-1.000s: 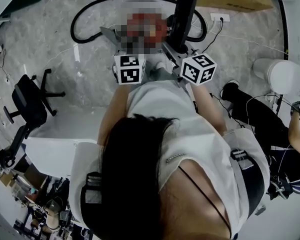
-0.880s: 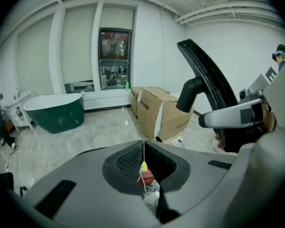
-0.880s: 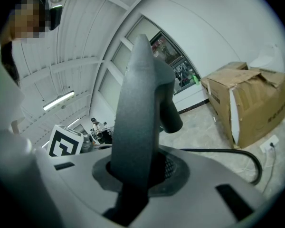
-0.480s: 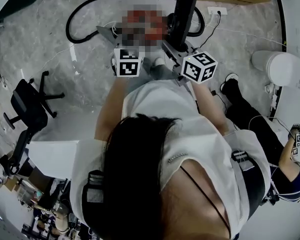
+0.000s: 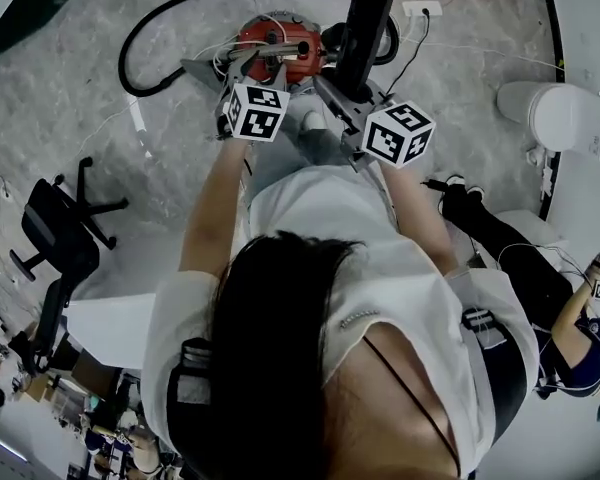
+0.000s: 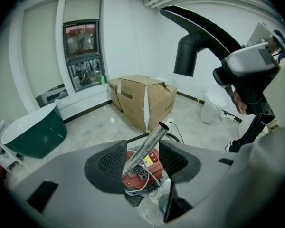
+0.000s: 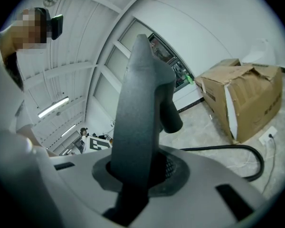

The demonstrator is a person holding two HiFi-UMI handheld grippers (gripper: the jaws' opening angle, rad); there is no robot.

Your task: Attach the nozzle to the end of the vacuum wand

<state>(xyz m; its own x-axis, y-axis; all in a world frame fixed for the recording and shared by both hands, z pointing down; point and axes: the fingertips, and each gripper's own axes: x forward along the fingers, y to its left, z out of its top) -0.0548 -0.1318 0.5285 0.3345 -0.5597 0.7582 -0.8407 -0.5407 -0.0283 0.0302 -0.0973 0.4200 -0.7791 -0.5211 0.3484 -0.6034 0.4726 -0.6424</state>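
The chrome wand (image 6: 150,141) slants up between the jaws of my left gripper (image 6: 142,159), above the red vacuum body (image 6: 153,158). Those jaws are opening; the pads (image 6: 111,163) stand wide apart and do not press on the tube. From the head view, the left gripper (image 5: 262,71) reaches over the red vacuum body (image 5: 280,43). My right gripper (image 7: 137,170) is shut on the black nozzle (image 7: 137,108), which stands up out of its jaws. That nozzle (image 5: 368,18) rises just right of the vacuum, held by the right gripper (image 5: 348,93). It hangs above the wand's open end as the black nozzle (image 6: 199,30).
A black hose (image 5: 140,43) loops on the floor behind the vacuum. A cardboard box (image 6: 142,99) stands beyond it, a green tub (image 6: 35,134) at left, a white toilet (image 5: 555,113) at right. An office chair (image 5: 55,228) is at left; another person (image 5: 520,268) sits at right.
My left gripper has moved forward and down toward the red vacuum and its jaws now stand apart. The right gripper with the nozzle has barely moved.
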